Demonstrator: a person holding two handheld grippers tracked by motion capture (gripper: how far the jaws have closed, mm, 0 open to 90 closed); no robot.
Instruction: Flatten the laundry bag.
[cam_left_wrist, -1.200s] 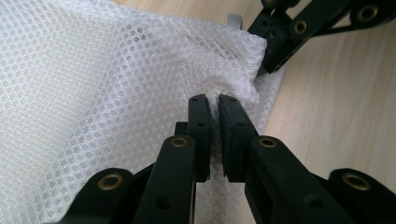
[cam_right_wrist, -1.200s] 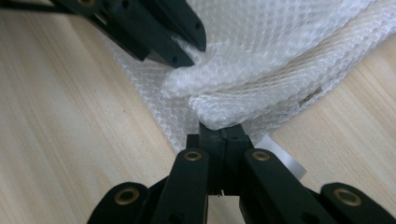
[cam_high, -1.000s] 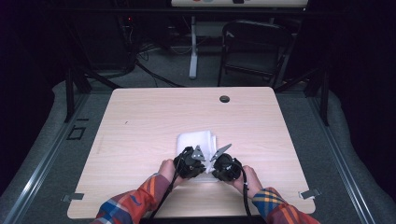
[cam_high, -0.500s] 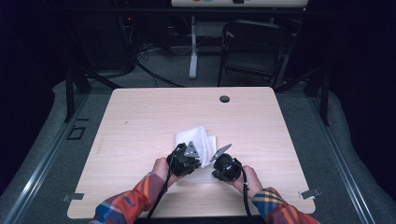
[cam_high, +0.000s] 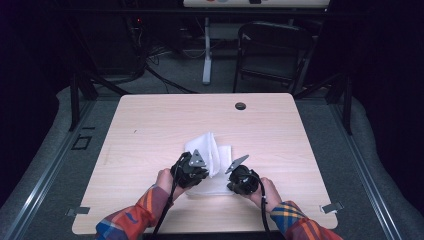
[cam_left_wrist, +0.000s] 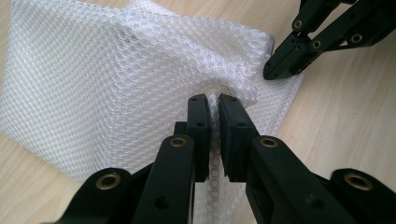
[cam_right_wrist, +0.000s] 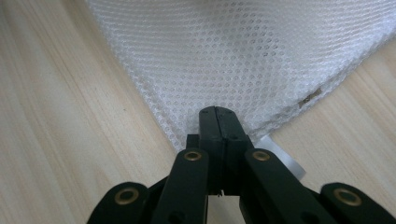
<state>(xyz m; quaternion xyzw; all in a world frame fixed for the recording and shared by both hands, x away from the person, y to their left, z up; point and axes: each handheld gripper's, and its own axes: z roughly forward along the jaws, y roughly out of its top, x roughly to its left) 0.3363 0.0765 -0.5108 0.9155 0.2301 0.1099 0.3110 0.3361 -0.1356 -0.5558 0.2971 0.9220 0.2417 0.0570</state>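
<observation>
A white mesh cloth (cam_high: 209, 149) lies near the front middle of the wooden table (cam_high: 150, 120). My left gripper (cam_high: 201, 167) is shut on one edge of it. In the left gripper view the mesh cloth (cam_left_wrist: 116, 79) is pinched between the closed jaws of my left gripper (cam_left_wrist: 214, 99) and rises in a raised fold. My right gripper (cam_high: 234, 176) is shut on the cloth's near right corner, low at the table top. In the right gripper view the mesh cloth (cam_right_wrist: 233, 51) spreads away from the right gripper (cam_right_wrist: 217, 111). The right gripper (cam_left_wrist: 276, 70) also appears in the left gripper view.
A dark cable hole (cam_high: 240, 106) sits near the table's far edge. A black folding chair (cam_high: 272, 50) and a white stand leg (cam_high: 206, 55) are on the floor beyond the table. A small white tag (cam_right_wrist: 286, 162) lies under the cloth corner.
My left gripper has moved left and risen a little, taking the cloth edge with it, so the cloth now stands in a taller fold. The right gripper has stayed put.
</observation>
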